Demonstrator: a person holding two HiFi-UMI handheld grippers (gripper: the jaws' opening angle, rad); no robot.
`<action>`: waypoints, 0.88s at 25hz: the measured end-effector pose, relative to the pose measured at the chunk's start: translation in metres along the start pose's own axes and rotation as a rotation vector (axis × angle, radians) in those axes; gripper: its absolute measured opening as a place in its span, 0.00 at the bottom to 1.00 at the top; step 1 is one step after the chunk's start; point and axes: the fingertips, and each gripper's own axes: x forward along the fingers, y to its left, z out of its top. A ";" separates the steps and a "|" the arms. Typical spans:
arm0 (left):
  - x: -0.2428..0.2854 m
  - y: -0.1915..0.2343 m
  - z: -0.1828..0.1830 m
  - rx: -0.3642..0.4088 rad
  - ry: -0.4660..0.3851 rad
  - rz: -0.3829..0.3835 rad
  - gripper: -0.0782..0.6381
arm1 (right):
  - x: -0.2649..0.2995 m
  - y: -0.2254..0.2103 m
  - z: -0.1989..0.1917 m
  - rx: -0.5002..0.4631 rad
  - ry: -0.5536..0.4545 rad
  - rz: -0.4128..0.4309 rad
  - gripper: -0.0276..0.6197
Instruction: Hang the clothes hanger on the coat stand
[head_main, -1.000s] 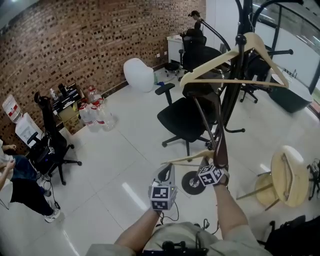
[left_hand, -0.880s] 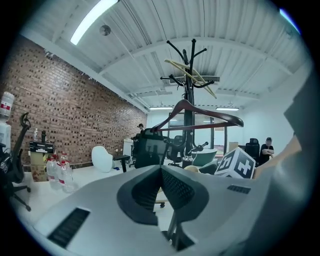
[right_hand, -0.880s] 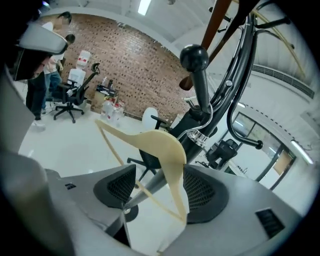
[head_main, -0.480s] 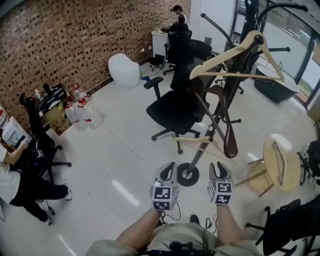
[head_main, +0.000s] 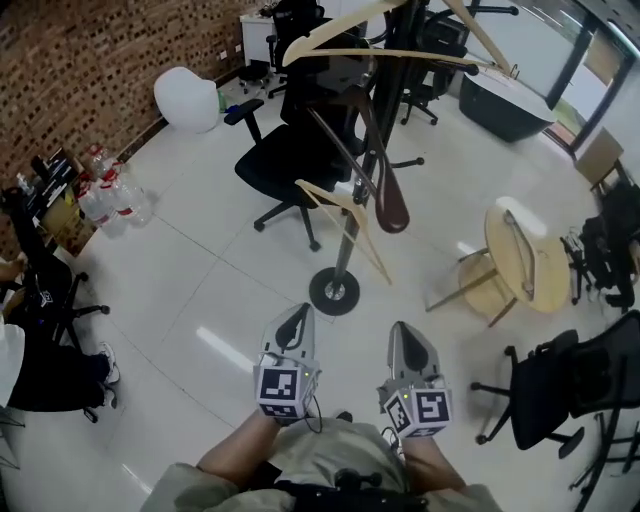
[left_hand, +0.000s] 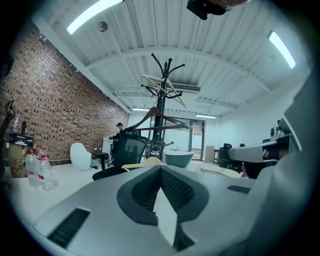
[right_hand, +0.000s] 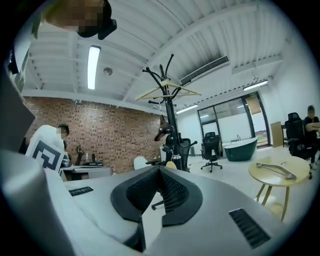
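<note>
Fingers (left_hand: 177, 187) together, empty, on left gripper (head_main: 298, 313) and right gripper (head_main: 408, 336); coat stand (head_main: 334, 291) apart.

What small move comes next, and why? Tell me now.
Probably swing the right gripper toward what looks like a hanger on the round table, opening its jaws: both it and the left gripper are shut, empty, and the coat stand stands apart.
</note>
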 end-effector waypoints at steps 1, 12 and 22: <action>-0.010 -0.014 -0.004 0.011 0.005 0.009 0.13 | -0.016 -0.004 -0.008 0.009 0.000 0.003 0.04; -0.059 -0.113 -0.022 0.074 0.039 -0.049 0.13 | -0.097 -0.039 -0.015 -0.023 -0.029 -0.045 0.04; -0.084 -0.087 -0.020 0.083 0.031 -0.125 0.13 | -0.103 0.013 -0.013 -0.027 -0.041 -0.083 0.04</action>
